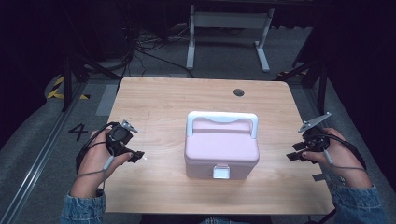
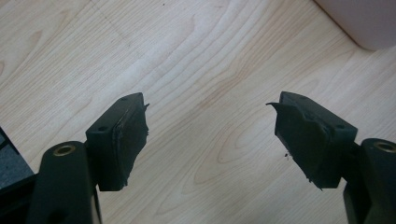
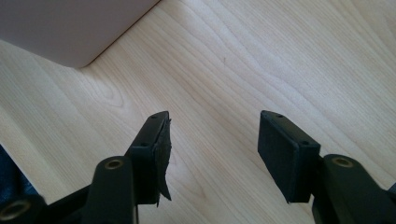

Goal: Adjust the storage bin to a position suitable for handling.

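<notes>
A pink lidded box (image 1: 221,148) with a white handle (image 1: 222,119) and a white front latch (image 1: 221,172) stands shut in the middle of the wooden table (image 1: 159,100). My left gripper (image 1: 137,156) rests near the table's left edge, jaws open and pointing toward the box, nothing between them. In the left gripper view its jaws (image 2: 210,135) stand wide over bare wood, with a corner of the box (image 2: 364,21) at top right. My right gripper (image 1: 293,157) hovers at the right edge, also open and empty (image 3: 212,149); the box's corner (image 3: 70,28) shows at top left.
A round cable hole (image 1: 238,92) sits near the table's far edge. Beyond the table stand a white frame (image 1: 229,32) and loose cables (image 1: 149,46) on grey carpet. A metal rail (image 1: 37,158) runs along the floor at the left.
</notes>
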{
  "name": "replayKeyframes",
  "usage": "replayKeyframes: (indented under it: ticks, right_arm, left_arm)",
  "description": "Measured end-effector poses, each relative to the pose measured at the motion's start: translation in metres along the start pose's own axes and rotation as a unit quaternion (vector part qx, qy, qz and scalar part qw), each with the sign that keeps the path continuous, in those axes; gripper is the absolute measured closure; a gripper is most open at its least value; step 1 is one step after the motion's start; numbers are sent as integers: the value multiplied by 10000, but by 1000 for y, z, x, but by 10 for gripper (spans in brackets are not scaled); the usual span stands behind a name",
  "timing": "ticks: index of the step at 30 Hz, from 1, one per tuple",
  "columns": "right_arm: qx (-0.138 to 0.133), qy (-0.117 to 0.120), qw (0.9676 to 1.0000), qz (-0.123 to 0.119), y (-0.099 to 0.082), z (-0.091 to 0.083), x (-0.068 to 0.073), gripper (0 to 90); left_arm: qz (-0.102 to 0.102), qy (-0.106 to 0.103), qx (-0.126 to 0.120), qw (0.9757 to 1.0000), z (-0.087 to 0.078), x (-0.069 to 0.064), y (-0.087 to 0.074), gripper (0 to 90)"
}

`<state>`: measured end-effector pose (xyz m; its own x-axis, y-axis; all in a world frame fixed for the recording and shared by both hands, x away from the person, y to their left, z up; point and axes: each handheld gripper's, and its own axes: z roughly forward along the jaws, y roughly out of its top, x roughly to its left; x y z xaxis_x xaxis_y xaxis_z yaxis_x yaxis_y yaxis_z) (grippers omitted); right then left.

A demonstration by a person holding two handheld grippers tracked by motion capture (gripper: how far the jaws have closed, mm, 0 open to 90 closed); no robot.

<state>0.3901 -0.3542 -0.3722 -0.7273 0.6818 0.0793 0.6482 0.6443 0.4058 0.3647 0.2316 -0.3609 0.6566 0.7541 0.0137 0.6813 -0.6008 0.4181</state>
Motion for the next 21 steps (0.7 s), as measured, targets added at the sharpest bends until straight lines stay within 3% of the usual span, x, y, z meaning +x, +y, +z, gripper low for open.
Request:
replayKeyframes:
  ticks: [7,13,16,17,20,21]
  right_arm:
    - [-83,64,9999,-47,0,2,0,468]
    - [-129,58,9999,-52,-6,1,2,467]
    - [-177,-39,9998,-17,-11,-2,3,463]
    - [-177,-39,9998,-17,-11,-2,3,463]
    - [-202,-74,9998,34,-15,0,4,457]
    - [-202,-74,9998,34,-15,0,4,457]
  left_arm:
    - [53,-202,-251,9995,-4,-3,5,266]
    - [209,-365,-582,9974,-3,-7,19,270]
    - [435,-403,-907,9941,-7,-13,30,297]
    - [435,-403,-907,9941,-7,-13,30,312]
    - [663,-503,-1447,9860,-10,-23,42,326]
    - [663,-503,-1447,9860,-10,-23,42,337]
